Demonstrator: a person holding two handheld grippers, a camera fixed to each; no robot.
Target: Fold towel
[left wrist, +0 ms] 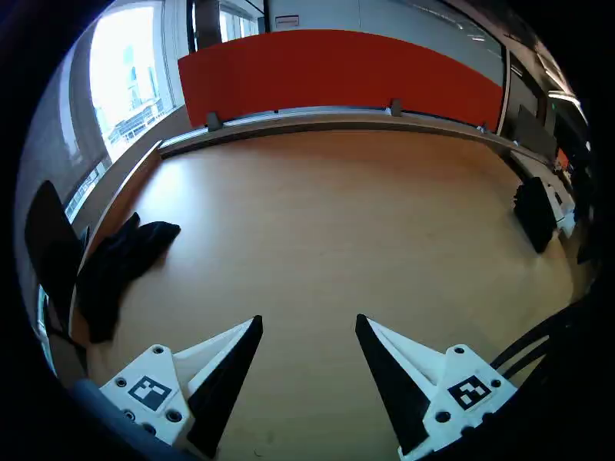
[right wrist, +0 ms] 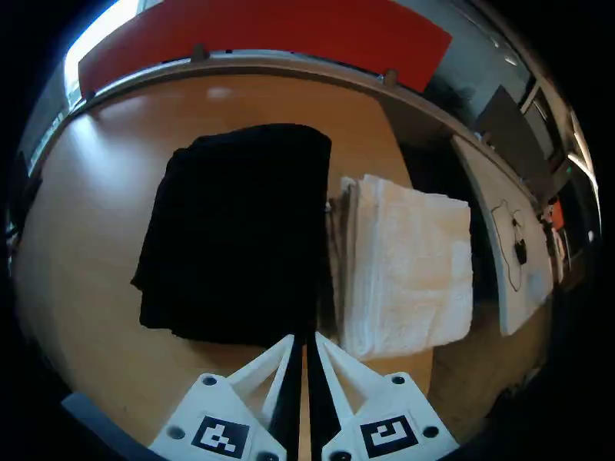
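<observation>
Between folds — black towel (right wrist: pixel 231 230), white towel (right wrist: pixel 407 261) folded. Left claw (left wrist: pixel 307 326) wide, right claw (right wrist: pixel 305 342) narrow. Next, likely: fetch crumpled cloth (left wrist: pixel 115 261) from left edge of worktop (left wrist: pixel 323 207).

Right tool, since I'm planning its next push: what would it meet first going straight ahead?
Probably the black towel: the right tool points at its near right corner, beside the white towel. Height is unclear.

The left gripper view sits low over the wooden table (left wrist: pixel 323 230), facing across it to the orange partition (left wrist: pixel 338 73). The right gripper view tilts steeply down, close above the folded black towel (right wrist: pixel 231 230) and white towel (right wrist: pixel 407 261). Both share table and partition.
</observation>
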